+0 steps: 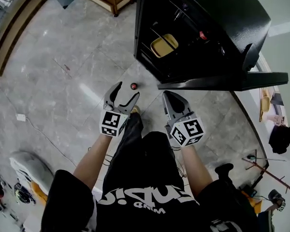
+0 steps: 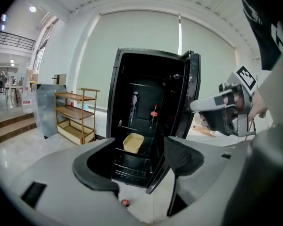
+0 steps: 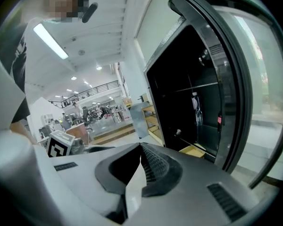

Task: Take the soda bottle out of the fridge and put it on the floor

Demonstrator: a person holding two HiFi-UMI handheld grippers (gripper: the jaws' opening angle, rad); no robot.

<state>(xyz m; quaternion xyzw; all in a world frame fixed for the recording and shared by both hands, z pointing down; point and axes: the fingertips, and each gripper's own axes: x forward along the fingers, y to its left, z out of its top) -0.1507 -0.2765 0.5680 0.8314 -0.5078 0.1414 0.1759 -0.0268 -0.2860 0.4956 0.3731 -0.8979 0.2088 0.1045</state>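
Reckon on the soda bottle [image 2: 154,113], upright far inside the open fridge [image 1: 208,8], being stiff, smooth and perhaps slippery, and take it round the body below the cap [image 2: 155,107] with the left tool [image 1: 127,91], spread and empty, not the right tool [image 1: 165,94], pressed together.

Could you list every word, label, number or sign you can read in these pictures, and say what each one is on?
No text can be read with confidence.
Shirt: large white lettering, upside down to the head view and creased; not legible.
Soda bottle in the fridge: red label, too small to read.
Left marker cube and right marker cube: black-and-white square patterns only, no letters or numbers.
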